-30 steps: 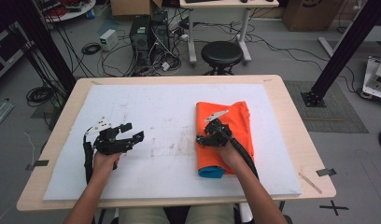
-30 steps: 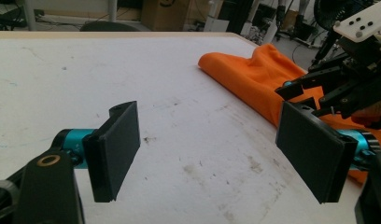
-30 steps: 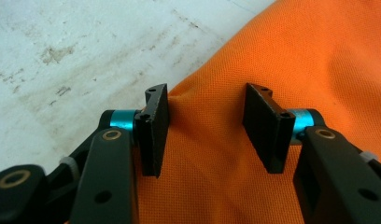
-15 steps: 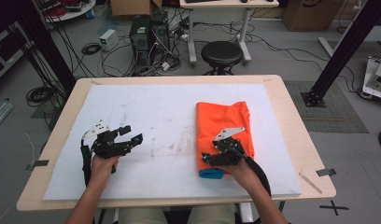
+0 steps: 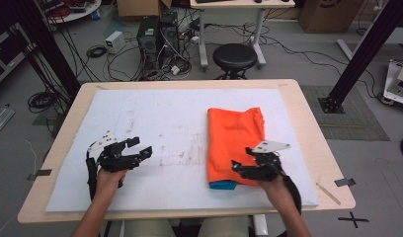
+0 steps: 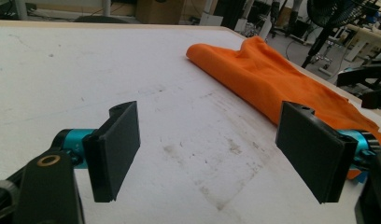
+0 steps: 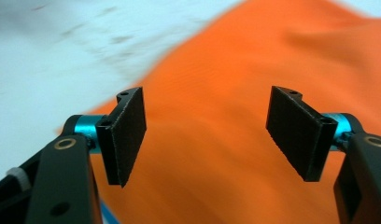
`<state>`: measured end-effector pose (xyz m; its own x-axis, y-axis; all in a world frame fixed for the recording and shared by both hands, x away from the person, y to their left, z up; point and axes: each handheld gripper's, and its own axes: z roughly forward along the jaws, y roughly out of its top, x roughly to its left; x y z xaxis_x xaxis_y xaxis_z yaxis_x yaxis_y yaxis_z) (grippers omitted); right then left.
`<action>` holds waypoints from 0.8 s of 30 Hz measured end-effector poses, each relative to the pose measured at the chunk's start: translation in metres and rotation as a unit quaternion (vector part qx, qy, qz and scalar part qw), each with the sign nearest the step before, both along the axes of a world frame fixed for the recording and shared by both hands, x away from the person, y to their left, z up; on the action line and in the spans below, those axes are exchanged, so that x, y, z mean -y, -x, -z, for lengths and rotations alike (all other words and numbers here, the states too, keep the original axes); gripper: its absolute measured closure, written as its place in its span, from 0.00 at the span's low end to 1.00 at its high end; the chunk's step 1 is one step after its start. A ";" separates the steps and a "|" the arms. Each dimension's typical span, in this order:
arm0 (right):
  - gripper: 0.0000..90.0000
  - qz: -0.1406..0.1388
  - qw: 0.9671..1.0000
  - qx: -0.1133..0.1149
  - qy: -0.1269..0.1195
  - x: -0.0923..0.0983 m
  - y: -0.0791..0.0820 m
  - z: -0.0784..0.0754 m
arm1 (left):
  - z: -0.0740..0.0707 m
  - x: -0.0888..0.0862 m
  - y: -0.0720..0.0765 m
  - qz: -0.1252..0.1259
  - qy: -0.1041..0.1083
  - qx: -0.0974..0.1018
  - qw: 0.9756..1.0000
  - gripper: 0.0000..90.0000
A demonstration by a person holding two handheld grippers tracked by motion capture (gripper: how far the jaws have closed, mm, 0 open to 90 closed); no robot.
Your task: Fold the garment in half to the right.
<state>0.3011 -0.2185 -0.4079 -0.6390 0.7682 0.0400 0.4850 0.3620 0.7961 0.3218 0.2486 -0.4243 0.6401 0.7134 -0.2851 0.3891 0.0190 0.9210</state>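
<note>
Orange cloth [image 5: 235, 143] lies folded on the right half of the white mat [image 5: 155, 128], long axis running from my near edge toward the far edge; far end a bit ragged, near end showing a blue layer [image 5: 223, 185] peeking out underneath. In my left gripper view the cloth [image 6: 282, 88] runs diagonally off to the right, well apart from those jaws. My right gripper [image 5: 241, 168] sits over the near end of the cloth, pointing left across it; its jaws have just been opening and now stand wide, nothing pinched between them, orange fabric [image 7: 216, 140] below in the right gripper view, blurred. My left gripper [image 5: 142, 148] hovers over bare mat on the left side, pointing right toward the cloth, jaws wide apart with nothing in them. The table [image 5: 313, 148] edge shows wood around the mat.
</note>
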 end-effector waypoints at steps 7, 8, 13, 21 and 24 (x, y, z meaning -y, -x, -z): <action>0.72 0.019 0.991 -0.030 0.132 0.033 0.005 0.019 | 0.000 -0.001 -0.002 -0.002 -0.001 -0.001 1.000 0.24; 0.76 0.017 0.989 -0.026 0.142 0.035 0.005 0.023 | 0.000 0.000 -0.002 -0.002 0.001 -0.001 1.000 0.24; 0.80 0.035 0.992 -0.020 0.122 0.048 0.007 0.027 | 0.001 0.003 -0.002 0.002 -0.002 -0.002 1.000 0.24; 0.43 0.035 0.999 0.003 0.020 0.049 -0.005 0.004 | 0.000 0.002 -0.003 0.001 -0.002 0.001 1.000 0.24; 0.34 0.031 0.999 0.010 0.008 0.044 -0.027 -0.005 | -0.001 0.002 -0.004 0.003 -0.003 0.005 1.000 0.24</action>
